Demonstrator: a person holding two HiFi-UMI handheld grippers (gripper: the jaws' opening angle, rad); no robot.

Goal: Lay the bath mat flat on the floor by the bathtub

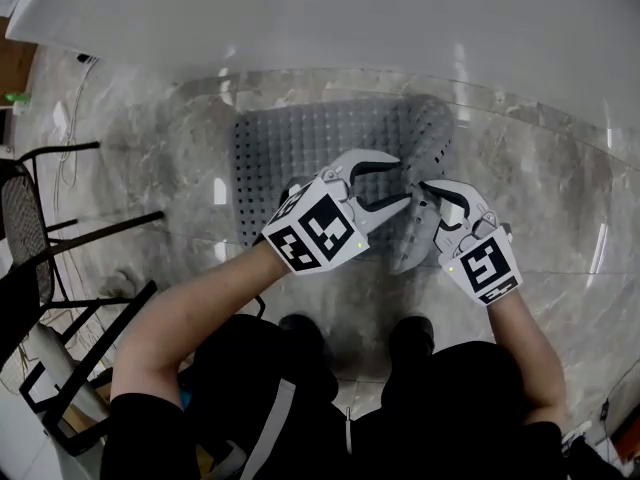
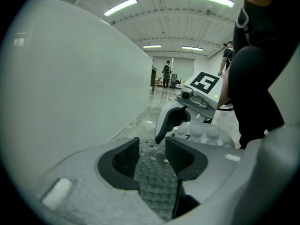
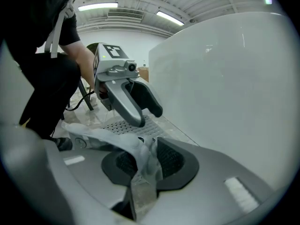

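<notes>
While most of the grey bath mat (image 1: 320, 153) lies flat on the marble floor (image 1: 545, 168) at the centre of the head view, its right edge curls up off the floor in a raised fold. At centre right, the right tool (image 1: 425, 196) is clamped on that fold, the pale sheet bunched between its dark pads. Just left of the fold, the left tool (image 1: 402, 180) has its jaws apart, tips close to the lifted edge and nothing pinched; the studded mat shows through the gap in the left gripper view. A white bathtub (image 1: 350, 18) spans the top of the frame, the mat's far edge just beside it. The person's dark shoes (image 1: 300, 330) stand at lower centre, near the mat. A black metal frame (image 1: 100, 228) occupies the far left.
</notes>
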